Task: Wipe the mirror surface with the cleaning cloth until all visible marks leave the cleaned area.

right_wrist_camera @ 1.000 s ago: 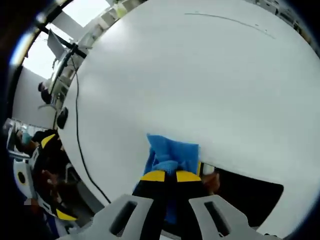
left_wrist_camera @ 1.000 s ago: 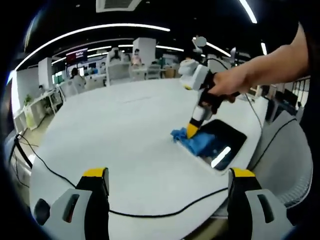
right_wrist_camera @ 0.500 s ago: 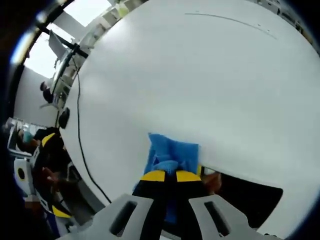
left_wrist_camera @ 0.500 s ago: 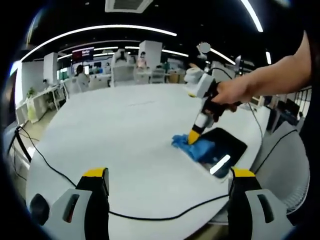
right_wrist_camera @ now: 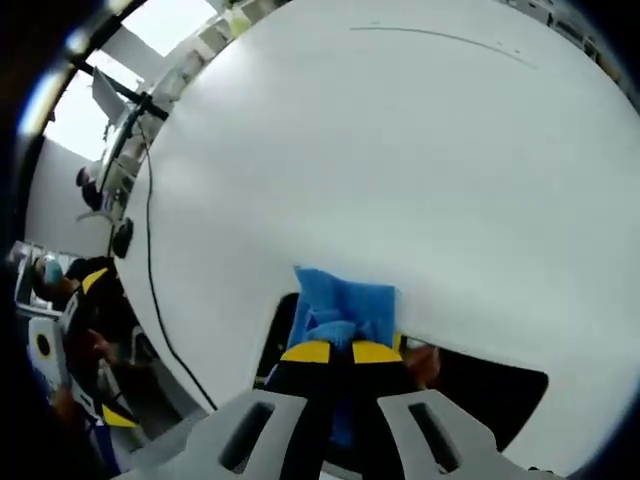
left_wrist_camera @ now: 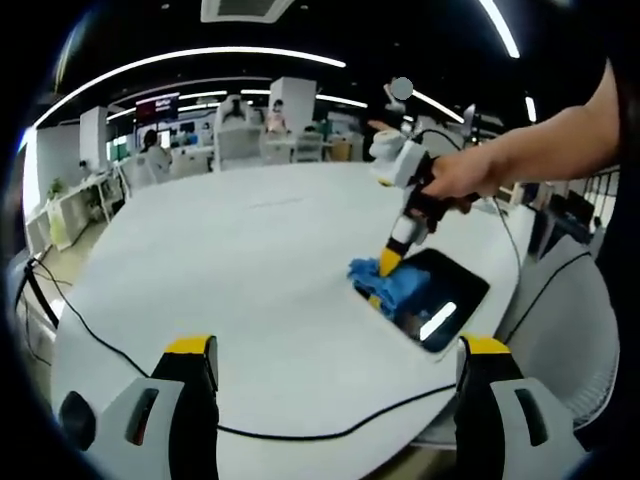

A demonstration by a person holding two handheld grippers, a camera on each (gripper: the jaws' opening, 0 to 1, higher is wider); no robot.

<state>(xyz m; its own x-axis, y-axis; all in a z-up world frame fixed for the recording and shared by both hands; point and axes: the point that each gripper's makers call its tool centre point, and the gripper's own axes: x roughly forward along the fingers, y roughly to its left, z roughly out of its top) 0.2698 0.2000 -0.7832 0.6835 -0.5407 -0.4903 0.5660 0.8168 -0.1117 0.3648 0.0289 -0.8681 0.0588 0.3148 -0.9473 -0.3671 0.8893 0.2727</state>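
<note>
A dark rectangular mirror [left_wrist_camera: 445, 300] lies flat near the right edge of the round white table [left_wrist_camera: 230, 270]. A blue cleaning cloth [left_wrist_camera: 388, 286] covers its left end. My right gripper [left_wrist_camera: 388, 262], held by a hand, presses down on the cloth, shut on it. In the right gripper view the yellow-tipped jaws [right_wrist_camera: 330, 352] pinch the blue cloth [right_wrist_camera: 342, 305], with the dark mirror [right_wrist_camera: 490, 400] showing on both sides of it. My left gripper [left_wrist_camera: 335, 350] hovers open over the table's near edge, far from the mirror, nothing between its fingers.
A black cable [left_wrist_camera: 300, 425] runs along the table's near edge. A grey chair [left_wrist_camera: 570, 340] stands right of the table. Desks, chairs and people fill the office behind. The other gripper and a person [right_wrist_camera: 80, 330] appear at the left of the right gripper view.
The right gripper has slid the cloth a little further onto the mirror; a dark strip of mirror now shows left of the cloth in the right gripper view. The left gripper stays open.
</note>
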